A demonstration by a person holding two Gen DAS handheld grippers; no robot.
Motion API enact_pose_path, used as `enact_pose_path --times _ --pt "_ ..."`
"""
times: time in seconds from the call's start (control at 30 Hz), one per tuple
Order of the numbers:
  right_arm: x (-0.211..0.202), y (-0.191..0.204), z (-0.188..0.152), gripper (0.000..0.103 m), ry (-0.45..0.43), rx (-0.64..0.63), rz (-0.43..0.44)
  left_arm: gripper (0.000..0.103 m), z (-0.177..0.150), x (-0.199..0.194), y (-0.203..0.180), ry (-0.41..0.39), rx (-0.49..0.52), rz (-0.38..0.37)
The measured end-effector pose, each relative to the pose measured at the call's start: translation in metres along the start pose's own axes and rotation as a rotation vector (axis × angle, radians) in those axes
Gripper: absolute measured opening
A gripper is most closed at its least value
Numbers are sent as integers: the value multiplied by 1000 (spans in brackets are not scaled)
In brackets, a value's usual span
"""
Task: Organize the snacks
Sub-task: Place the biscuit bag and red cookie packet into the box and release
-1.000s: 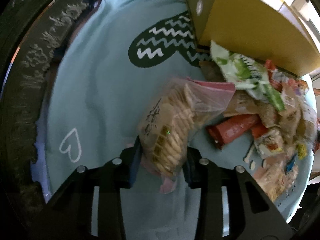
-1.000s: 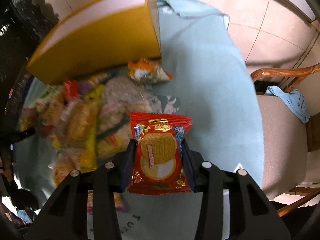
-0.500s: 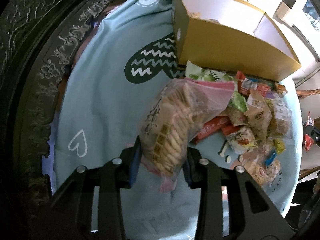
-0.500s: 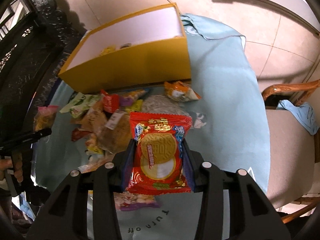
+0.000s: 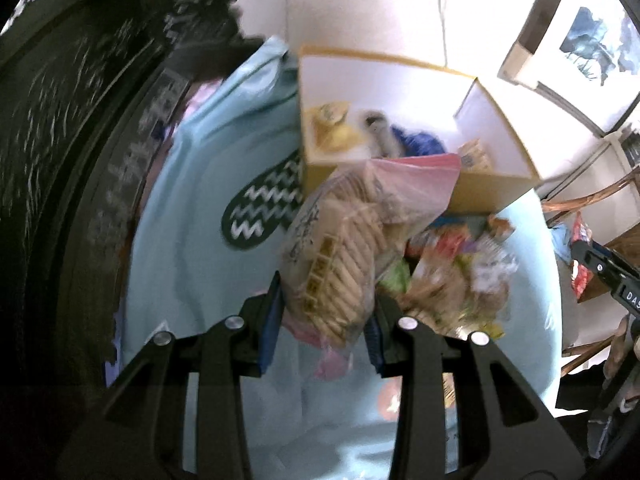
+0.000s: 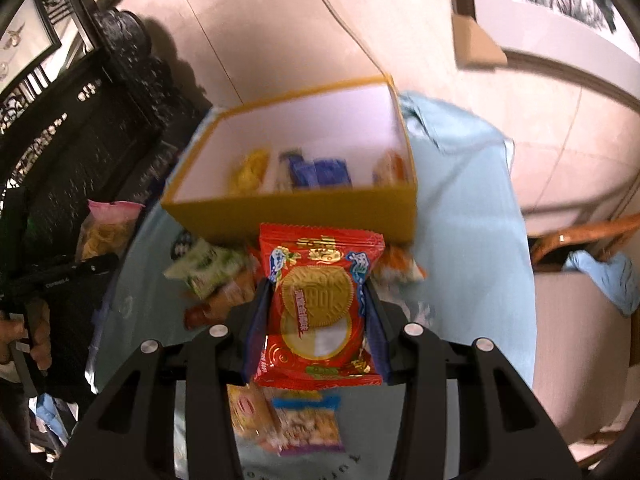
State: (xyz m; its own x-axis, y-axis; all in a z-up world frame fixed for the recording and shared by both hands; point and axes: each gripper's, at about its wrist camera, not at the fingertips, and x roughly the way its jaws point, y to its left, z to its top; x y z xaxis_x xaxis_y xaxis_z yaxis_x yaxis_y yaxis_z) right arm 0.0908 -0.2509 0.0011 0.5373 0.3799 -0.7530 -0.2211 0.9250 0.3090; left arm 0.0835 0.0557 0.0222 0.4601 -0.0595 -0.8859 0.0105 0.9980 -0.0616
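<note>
Step in hand, as judged: carry phase of a two-handed transfer. Each tool has a snack clenched and held above the tabletop (image 6: 472, 216), with the yellow box (image 6: 296, 212) ahead as the likely destination.

Left tool (image 5: 326, 316): clamped on a clear bag of biscuits (image 5: 340, 248) with a pink zip top. The jaws pinch the bag low on its body; most of it stands up and forward of the fingertips, tilted toward the box, and its pink top overlaps the near box wall in the left wrist view. The bag hangs clear of the cloth.

Right tool (image 6: 316, 312): clamped on a red biscuit packet (image 6: 320, 308), face toward the camera, gripped on its two long sides. The packet's top edge sits just below the near wall of the box in the right wrist view, so it is short of the opening and not yet over it.

Box: open, white inside, a few items already at the bottom (yellow, blue, orange wrappers; blurred). A loose snack pile (image 5: 452, 276) lies on the pale blue cloth between tools and box.

Next move, as judged: bring each snack forward over the near wall, high enough to clear it, then let go above a free patch of the box floor. The tall, floppy bag needs more clearance. Risk: its lower end catching the wall.

The other tool and a hand (image 6: 28, 328) show at the left edge of the right wrist view.
</note>
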Motion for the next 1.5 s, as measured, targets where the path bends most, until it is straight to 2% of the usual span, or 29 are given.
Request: enact_pose_path --times 0.43,0.83,1.03,1.17,1.23,1.3,1.5 --pt "13 1 47 44 -47 -11 19 36 60 7 -31 -40 14 -71" --pt "52 -5 111 45 -106 50 36 36 125 47 -61 -41 42 -102" --pt "92 -9 122 45 -53 66 15 37 147 86 -65 -8 20 -100" --pt "119 -15 121 46 -9 103 12 38 150 112 -66 35 3 -96" --pt "130 -22 119 51 18 134 -1 46 149 118 -66 38 7 -75" --pt "130 -28 116 52 19 170 -3 69 148 119 -66 34 4 -44" --pt "100 -31 108 56 -36 171 -2 73 138 98 -58 -1 -8 -21"
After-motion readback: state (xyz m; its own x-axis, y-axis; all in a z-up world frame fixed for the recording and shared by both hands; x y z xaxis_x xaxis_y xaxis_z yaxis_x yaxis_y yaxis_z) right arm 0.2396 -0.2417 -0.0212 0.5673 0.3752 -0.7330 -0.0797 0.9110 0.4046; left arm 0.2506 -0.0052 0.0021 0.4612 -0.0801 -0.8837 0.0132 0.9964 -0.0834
